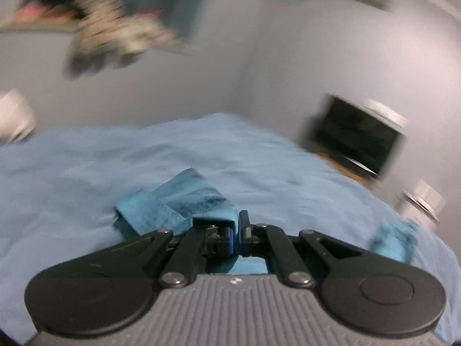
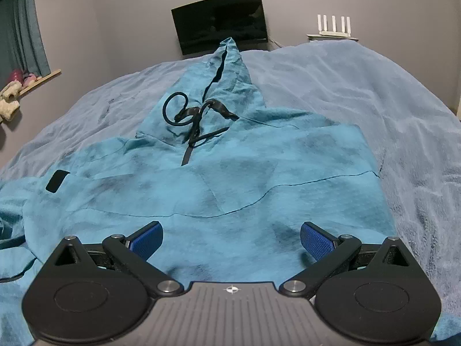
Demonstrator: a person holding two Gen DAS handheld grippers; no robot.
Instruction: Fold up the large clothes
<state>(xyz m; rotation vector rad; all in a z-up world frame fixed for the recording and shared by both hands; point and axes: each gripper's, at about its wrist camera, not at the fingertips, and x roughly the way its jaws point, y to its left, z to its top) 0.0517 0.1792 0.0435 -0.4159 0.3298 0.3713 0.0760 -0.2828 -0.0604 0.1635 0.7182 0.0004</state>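
folding goes best here, i judge, if the left gripper, clenched on a bunched edge of the teal hoodie, carries that edge across in one smooth sweep and lays it flat before letting go, while the other side stays put. the hoodie lies spread front-up on the blue blanket, hood pointing away, and the right gripper hovers just over its near hem with jaws wide apart and nothing pinched between its blue pads.
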